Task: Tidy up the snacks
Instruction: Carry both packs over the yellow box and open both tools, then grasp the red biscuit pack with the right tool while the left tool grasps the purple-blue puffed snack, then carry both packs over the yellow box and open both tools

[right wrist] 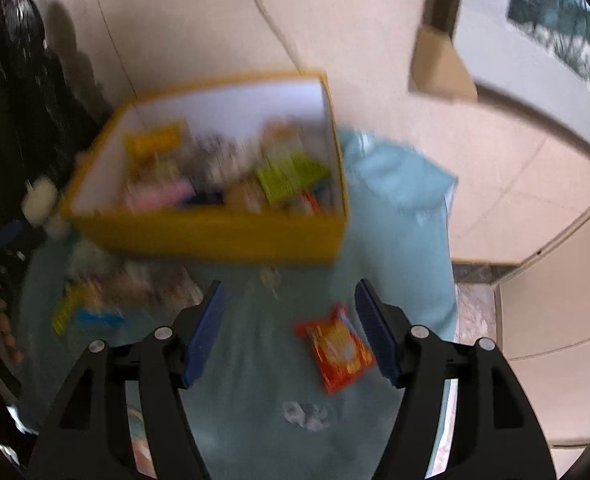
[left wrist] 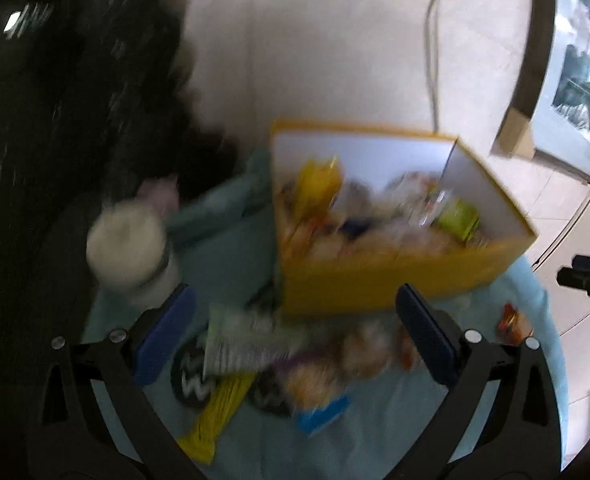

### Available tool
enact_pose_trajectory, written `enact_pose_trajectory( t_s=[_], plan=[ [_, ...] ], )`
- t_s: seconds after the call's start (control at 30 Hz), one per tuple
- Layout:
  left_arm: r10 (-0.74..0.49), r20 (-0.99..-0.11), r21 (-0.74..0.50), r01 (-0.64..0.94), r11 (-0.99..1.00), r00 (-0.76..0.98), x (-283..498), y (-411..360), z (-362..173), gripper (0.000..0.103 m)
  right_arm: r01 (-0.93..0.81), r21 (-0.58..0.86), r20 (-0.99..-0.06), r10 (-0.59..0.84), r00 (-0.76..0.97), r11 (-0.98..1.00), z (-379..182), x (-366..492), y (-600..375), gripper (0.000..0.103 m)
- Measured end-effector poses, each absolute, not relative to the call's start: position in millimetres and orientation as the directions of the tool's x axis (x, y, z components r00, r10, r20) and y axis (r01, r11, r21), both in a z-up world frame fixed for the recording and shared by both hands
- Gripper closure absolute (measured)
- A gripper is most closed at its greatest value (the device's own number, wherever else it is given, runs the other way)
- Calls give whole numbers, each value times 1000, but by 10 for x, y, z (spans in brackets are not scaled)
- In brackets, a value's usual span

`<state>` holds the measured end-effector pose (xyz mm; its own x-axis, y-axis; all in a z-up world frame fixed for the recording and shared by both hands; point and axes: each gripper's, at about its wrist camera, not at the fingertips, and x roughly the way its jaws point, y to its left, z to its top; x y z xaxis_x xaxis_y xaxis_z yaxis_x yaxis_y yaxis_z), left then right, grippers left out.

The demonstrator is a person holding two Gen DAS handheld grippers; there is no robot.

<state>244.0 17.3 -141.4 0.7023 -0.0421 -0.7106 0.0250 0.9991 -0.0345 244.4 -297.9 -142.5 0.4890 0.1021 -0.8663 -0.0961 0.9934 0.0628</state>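
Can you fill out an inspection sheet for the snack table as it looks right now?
Surface: table under a light blue cloth.
Job's things: yellow box, open, full of snacks; orange packet lying alone; loose snacks heaped in front of the box.
Clutter: white jar left of the box; crumpled scrap on the cloth.
Grippers: left gripper open above the heap; right gripper open, orange packet between its fingers, untouched.
Cables: white cord down the wall behind the box.
Surroundings: pale wall, tiled floor, dark blurred shapes at left.
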Motion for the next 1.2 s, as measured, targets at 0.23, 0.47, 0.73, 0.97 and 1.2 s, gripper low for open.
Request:
enact_pose_trajectory(
  t_s=[0.23, 0.47, 0.73, 0.97, 1.2],
  plan=[
    [-7, -786, 52, 78, 996, 618, 2221, 18, -2028, 6, -86, -24, -925, 10, 380, 996, -2091, 2243, -3077, 36],
    [-14, -810, 76, 129, 989, 587, 2363, -148, -2297, 33, -91, -61, -934, -25, 356, 994, -2295, 2366, -3063, 36],
    [-38, -848, 88, 211, 973, 528, 2366, -280, -2617, 58, -92, -79, -956, -49, 290, 993, -2659, 2468, -3015, 47],
    [-205, -788, -36, 288, 957, 581, 2168, -301, -2394, 93, -189, 45, -944, 104, 313, 981, -2557, 2298, -2785, 70],
    [-240, -742, -105, 246, 964, 626, 1966, -77, -2165, 93, -197, 133, -916, 197, 349, 971, -2318, 2066, -2668, 70]
  ],
)
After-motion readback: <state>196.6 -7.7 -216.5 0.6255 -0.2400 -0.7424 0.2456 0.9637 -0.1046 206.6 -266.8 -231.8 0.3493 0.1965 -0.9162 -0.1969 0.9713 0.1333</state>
